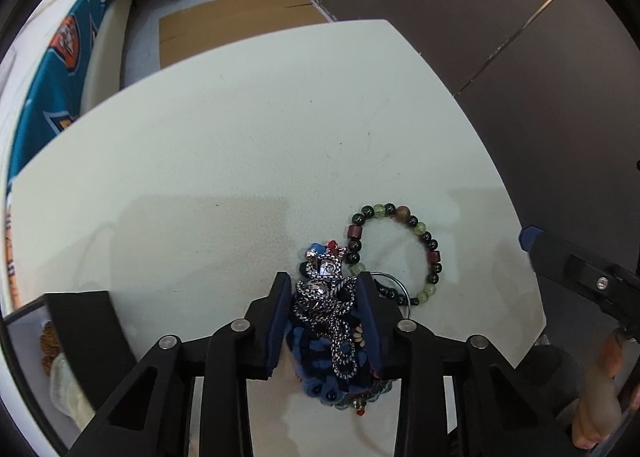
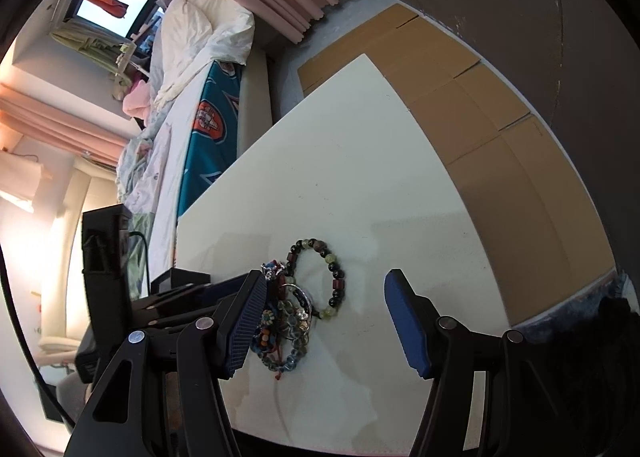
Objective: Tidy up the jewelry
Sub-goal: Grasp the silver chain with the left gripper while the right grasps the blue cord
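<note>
A tangled pile of jewelry [image 1: 328,321] lies near the front of the white table [image 1: 224,161]: a silver chain, blue beads and small charms. My left gripper [image 1: 325,297] is shut on this pile. A green and dark beaded bracelet [image 1: 416,249] lies flat just right of the pile. In the right wrist view the pile [image 2: 286,321] and the bracelet [image 2: 320,277] lie beside my left pad. My right gripper [image 2: 320,321] is open, its jaws wide apart over the table, holding nothing.
A dark box with something brown and white in it [image 1: 60,341] sits at the table's left front corner. Flattened cardboard [image 2: 480,117] lies on the floor beyond the table. A bed with a teal cover [image 2: 208,125] stands to the left.
</note>
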Motion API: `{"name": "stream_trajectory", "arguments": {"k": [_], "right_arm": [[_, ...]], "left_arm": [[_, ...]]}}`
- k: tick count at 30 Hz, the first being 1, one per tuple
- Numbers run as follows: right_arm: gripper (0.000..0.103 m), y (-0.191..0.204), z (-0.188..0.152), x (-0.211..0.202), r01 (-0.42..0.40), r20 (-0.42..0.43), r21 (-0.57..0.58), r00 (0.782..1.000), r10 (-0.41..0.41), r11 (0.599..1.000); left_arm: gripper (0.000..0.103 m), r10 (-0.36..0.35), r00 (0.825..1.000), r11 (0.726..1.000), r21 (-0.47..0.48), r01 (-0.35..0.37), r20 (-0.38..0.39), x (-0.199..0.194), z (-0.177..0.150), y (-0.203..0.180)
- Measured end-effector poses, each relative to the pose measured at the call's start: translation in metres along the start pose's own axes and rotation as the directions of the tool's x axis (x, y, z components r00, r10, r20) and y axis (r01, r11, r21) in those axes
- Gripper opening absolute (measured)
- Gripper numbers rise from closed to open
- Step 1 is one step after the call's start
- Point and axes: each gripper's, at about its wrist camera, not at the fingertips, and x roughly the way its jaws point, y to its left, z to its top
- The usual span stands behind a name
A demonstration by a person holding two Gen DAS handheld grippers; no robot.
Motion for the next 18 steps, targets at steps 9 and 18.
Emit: {"name": "stream_trajectory", "arguments": {"k": [9,18], "right_arm": [[0.062,0.007,-0.005,0.002,-0.027,-0.012,-0.013,1.000,0.027,1.000],[0.057,0.029,-0.012,0.029,-0.028,-0.070,-0.089,0.997,0.022,0.996]], "left_arm": [[0.019,-0.039,0.996,0.999,0.012,0.038,0.076,-0.031,-0.005,-0.001],[0.019,-0.055,0.983,0.998,0.034,0.050,0.173,-0.081,-0.015,0.004]]}}
